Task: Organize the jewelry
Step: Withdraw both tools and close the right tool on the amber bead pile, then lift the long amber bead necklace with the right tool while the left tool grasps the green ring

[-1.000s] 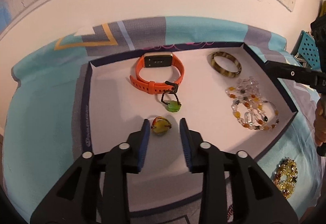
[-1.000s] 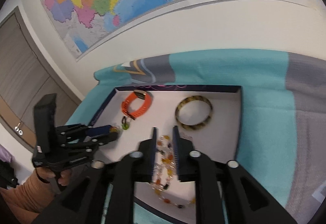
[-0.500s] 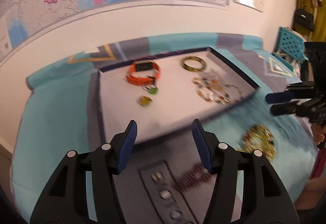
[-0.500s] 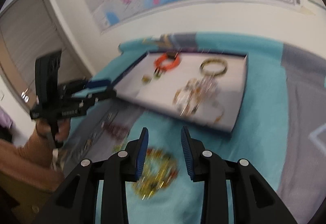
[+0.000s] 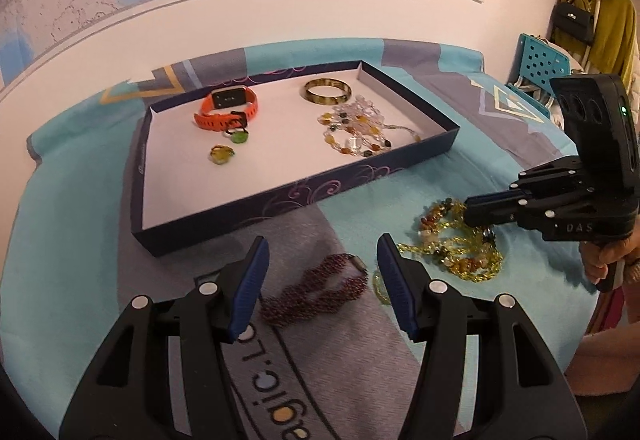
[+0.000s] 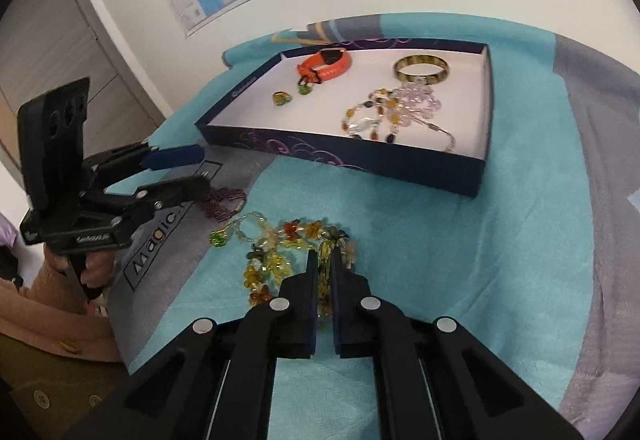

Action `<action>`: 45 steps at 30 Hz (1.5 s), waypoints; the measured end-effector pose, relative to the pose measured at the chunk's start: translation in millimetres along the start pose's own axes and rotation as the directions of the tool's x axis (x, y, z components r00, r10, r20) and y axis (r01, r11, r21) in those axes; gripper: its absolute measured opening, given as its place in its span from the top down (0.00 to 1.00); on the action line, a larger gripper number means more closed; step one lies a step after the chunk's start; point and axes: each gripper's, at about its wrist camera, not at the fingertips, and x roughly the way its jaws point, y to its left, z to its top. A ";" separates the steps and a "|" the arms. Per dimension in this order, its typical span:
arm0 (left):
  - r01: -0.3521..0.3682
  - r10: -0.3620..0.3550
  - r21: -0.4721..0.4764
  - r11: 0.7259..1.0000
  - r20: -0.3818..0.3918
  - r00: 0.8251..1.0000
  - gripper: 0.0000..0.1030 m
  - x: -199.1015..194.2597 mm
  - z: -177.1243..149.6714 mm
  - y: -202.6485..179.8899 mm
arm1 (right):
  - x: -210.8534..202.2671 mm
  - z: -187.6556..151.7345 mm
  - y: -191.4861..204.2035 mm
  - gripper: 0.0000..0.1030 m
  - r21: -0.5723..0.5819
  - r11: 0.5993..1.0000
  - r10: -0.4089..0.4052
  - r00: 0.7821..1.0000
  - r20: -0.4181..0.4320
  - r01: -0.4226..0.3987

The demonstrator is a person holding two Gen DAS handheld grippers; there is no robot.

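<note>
A dark blue tray (image 5: 280, 200) with a white floor holds an orange watch band (image 5: 228, 108), a brown bangle (image 5: 328, 90), a clear and amber bead strand (image 5: 360, 128), a green pendant (image 5: 239, 136) and a yellow ring (image 5: 222, 154). In front of it on the cloth lies a dark red beaded necklace (image 5: 320, 290), under and between the fingers of my open left gripper (image 5: 322, 252). To the right, my right gripper (image 6: 324, 256) is shut on a strand of the yellow and amber bead necklace (image 6: 280, 252), which still rests on the cloth.
A teal and grey cloth (image 6: 440, 240) covers the table, and a wall with a map stands behind it. The tray (image 6: 360, 160) sits toward the back. A teal chair (image 5: 540, 60) and hanging clothes are at the far right. A person's hand and sleeve (image 6: 60, 280) hold the left gripper (image 6: 200, 176).
Both grippers drew back from the tray to the cloth in front of it. The left jaws opened wider over the dark red necklace. The right jaws shut on the amber necklace.
</note>
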 end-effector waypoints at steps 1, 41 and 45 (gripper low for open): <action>0.001 -0.001 0.000 1.000 0.000 1.000 0.46 -0.4 -0.5 -0.8 | -1.8 -0.3 -1.5 0.96 0.009 1.000 0.000 1.000 0.007 0.000; 0.153 -0.150 0.068 0.986 -0.046 0.988 0.55 -5.9 -27.3 -18.7 | -156.3 78.7 30.5 0.96 -0.096 0.967 0.252 0.841 0.479 -0.235; 0.183 -0.178 0.065 0.981 -0.066 0.982 0.65 1.9 -26.3 -24.2 | -149.8 78.2 24.9 0.96 -0.077 0.968 0.246 0.849 0.468 -0.239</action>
